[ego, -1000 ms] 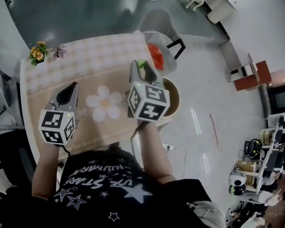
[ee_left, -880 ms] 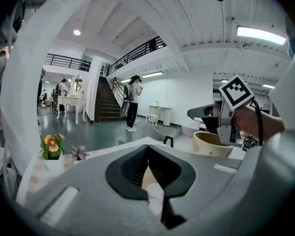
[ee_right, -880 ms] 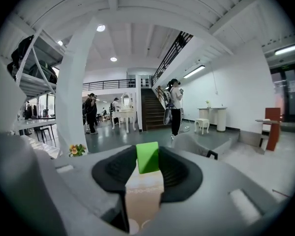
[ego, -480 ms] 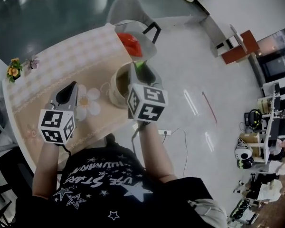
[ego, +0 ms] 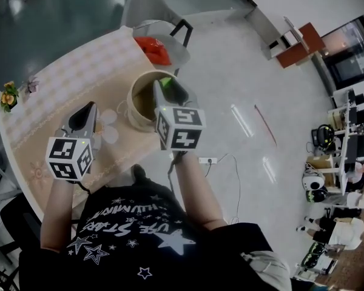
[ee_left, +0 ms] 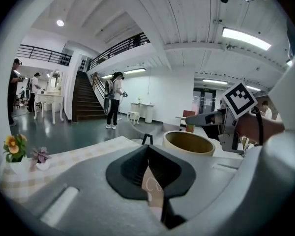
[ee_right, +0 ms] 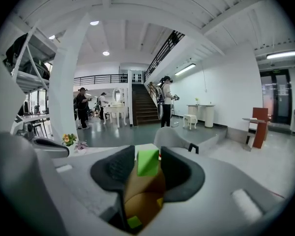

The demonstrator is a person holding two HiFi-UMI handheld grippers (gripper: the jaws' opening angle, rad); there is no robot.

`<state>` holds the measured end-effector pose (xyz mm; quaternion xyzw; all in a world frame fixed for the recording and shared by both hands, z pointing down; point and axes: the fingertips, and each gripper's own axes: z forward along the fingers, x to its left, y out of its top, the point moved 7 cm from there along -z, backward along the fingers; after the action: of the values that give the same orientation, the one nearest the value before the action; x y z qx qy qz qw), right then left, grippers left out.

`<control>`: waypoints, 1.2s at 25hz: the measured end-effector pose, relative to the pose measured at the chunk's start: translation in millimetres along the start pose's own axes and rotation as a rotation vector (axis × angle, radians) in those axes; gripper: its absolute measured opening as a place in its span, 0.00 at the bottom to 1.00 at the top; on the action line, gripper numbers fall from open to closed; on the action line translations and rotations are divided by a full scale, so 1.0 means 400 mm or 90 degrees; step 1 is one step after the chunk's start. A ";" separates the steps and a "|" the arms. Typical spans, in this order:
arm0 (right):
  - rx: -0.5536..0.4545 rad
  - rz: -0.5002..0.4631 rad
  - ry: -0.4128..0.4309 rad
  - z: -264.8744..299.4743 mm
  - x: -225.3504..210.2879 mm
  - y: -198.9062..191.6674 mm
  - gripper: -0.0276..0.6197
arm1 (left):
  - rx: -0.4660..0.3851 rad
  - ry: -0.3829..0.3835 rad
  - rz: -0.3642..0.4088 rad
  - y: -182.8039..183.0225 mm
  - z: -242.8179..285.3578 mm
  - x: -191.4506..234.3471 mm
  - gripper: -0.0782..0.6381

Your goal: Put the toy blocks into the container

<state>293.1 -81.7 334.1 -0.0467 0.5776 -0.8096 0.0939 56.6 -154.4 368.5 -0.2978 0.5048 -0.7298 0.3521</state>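
A person stands at a table (ego: 54, 111) with a pale checked cloth, holding a gripper in each hand. The right gripper (ego: 167, 86) hangs over the open mouth of a round tan container (ego: 132, 99) that sits near the table's edge. A small green block (ee_right: 147, 162) sits between its dark pads at the very tips, a little tilted, with the pads against its sides. These jaws have just been opening slightly. Seen from the right gripper view, the container's brown inside lies directly below the block, with a small yellow piece (ee_right: 160, 201) and another green piece (ee_right: 133, 222) showing on it. The left gripper (ego: 85, 110) hovers over the table just left of the container, its jaws closed together with nothing between them.
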 end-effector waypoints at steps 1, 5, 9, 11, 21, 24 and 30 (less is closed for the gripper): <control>0.000 -0.001 0.005 -0.001 0.000 -0.001 0.33 | 0.001 0.001 -0.001 0.001 0.000 -0.003 0.12; -0.002 0.000 0.013 -0.004 -0.009 -0.002 0.34 | 0.003 0.008 -0.003 0.001 0.001 -0.014 0.12; -0.003 0.000 0.019 -0.001 -0.020 -0.006 0.34 | 0.001 0.014 -0.002 -0.002 0.006 -0.024 0.12; -0.003 0.003 0.022 -0.003 -0.028 -0.009 0.34 | 0.002 0.018 -0.002 -0.003 0.007 -0.031 0.12; -0.014 0.018 0.106 0.000 -0.092 -0.030 0.34 | 0.012 0.100 -0.008 -0.020 0.013 -0.094 0.12; -0.028 0.024 0.145 0.002 -0.101 -0.023 0.34 | 0.017 0.134 -0.018 -0.027 0.018 -0.112 0.12; -0.026 0.024 0.182 -0.001 -0.091 -0.034 0.34 | 0.031 0.156 -0.029 -0.045 0.022 -0.131 0.12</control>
<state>327.3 -69.7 347.9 0.0785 0.6022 -0.7941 0.0248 89.7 -111.8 384.2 -0.2094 0.5194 -0.7804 0.2783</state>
